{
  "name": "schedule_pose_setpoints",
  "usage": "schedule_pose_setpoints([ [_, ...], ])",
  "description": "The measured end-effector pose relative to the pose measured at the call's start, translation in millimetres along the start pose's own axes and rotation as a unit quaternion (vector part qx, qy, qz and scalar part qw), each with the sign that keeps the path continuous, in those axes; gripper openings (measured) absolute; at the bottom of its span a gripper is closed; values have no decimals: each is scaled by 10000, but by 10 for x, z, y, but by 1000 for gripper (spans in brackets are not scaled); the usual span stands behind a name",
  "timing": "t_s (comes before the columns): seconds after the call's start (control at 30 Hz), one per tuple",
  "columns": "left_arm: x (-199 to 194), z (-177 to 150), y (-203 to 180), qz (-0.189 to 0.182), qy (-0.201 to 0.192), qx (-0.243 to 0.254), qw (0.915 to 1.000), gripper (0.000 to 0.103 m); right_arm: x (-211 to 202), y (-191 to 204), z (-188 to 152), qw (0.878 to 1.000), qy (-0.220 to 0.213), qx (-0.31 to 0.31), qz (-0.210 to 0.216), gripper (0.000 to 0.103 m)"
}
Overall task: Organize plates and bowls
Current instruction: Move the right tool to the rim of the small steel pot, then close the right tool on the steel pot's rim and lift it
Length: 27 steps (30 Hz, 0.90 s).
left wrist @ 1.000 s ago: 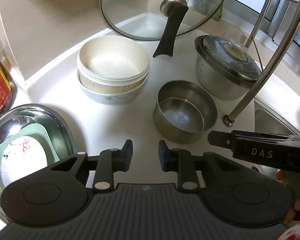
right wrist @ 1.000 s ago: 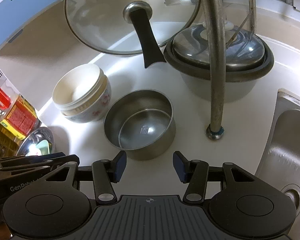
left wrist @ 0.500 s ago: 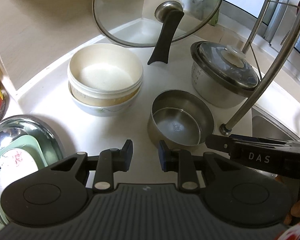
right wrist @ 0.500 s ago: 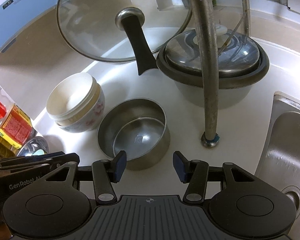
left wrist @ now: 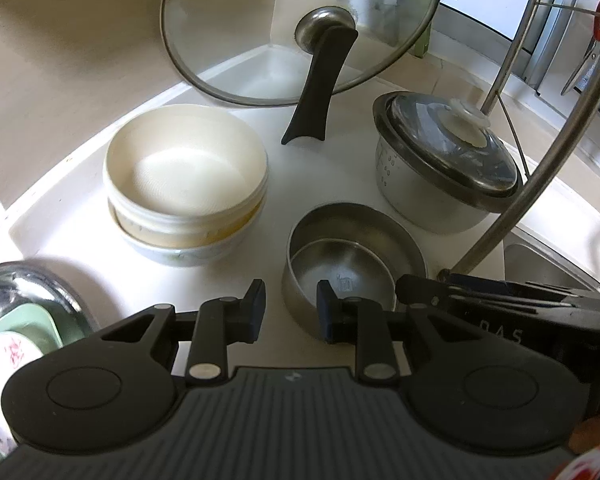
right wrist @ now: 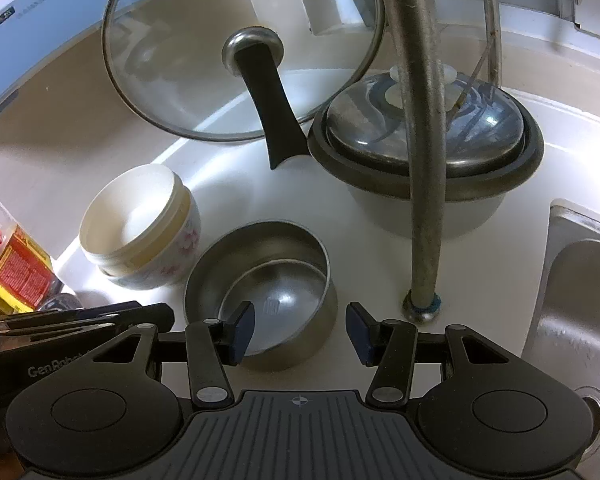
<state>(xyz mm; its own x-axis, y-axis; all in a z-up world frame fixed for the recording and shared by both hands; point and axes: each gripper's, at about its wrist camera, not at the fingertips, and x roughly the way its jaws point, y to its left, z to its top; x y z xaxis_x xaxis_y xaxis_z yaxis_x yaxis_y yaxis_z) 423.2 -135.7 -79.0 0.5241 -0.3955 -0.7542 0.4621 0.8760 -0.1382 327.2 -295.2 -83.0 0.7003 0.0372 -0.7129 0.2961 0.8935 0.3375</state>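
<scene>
Two nested steel bowls (left wrist: 354,256) (right wrist: 268,280) stand on the white counter. My right gripper (right wrist: 300,332) is open, its left finger over the bowls' near rim and its right finger just outside it. My left gripper (left wrist: 290,310) is open and empty, just left of the steel bowls. A cream bowl stacked in a floral bowl (left wrist: 188,184) (right wrist: 140,228) stands to the left. A steel basin (left wrist: 24,304) at the far left holds a green plate and a white plate (left wrist: 4,360).
A glass pan lid (left wrist: 300,28) (right wrist: 240,48) leans in the corner. A lidded pot (left wrist: 444,160) (right wrist: 424,152) stands behind the tap pipe (right wrist: 424,160). The sink (right wrist: 580,300) lies to the right. Red jars (right wrist: 8,268) stand at far left.
Both grippers have moved forward and down toward the steel bowls. The right gripper's fingers now straddle the bowls' near rim. Neither gripper has closed.
</scene>
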Motion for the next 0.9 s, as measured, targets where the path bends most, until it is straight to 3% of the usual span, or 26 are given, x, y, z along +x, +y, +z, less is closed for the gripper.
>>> schedule_pose_setpoints([
  [0.3, 202, 32, -15, 38, 51, 22, 10000, 24, 135, -20, 10, 9996, -166, -39, -206, 51],
  [0.9, 434, 93, -37, 48, 166, 32, 9998, 21, 296, -26, 18, 9994, -121, -78, -320, 34],
])
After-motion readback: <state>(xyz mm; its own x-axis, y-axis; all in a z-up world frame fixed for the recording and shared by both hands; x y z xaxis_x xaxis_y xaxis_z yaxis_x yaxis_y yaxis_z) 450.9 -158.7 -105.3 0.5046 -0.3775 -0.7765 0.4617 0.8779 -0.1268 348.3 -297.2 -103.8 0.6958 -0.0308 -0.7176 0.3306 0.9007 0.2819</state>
